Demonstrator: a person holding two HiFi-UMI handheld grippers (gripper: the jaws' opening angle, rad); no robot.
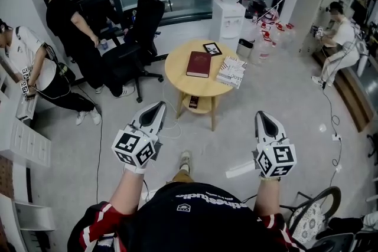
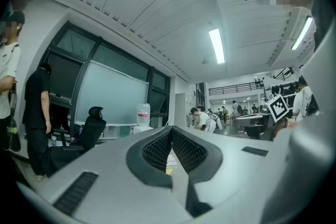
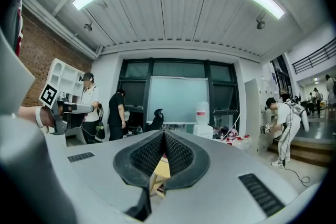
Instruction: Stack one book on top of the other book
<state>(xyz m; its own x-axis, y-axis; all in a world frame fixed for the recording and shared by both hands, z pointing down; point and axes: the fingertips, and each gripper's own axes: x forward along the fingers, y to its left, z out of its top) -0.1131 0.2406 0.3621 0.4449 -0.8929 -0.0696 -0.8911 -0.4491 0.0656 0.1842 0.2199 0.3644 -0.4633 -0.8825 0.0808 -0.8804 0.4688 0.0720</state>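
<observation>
A dark red book [image 1: 199,64] lies flat near the middle of the round wooden table [image 1: 177,71]. A white book with black print [image 1: 231,72] lies at the table's right edge, just right of the red one and apart from it. Both grippers are held well short of the table, pointing level towards it. My left gripper [image 1: 157,105] is shut with nothing in it, its jaws meeting at the tips [image 2: 171,127]. My right gripper [image 1: 261,115] is also shut and empty [image 3: 164,132]. Through the gap under its jaws a piece of the table [image 3: 160,168] shows.
A small black-framed item [image 1: 212,48] lies at the table's far edge, a dark object [image 1: 194,102] on its lower shelf. A black office chair [image 1: 139,26] stands left of the table, a water dispenser [image 1: 228,15] behind it. People stand at left [image 1: 74,29] and right [image 1: 339,38]. Cables cross the floor.
</observation>
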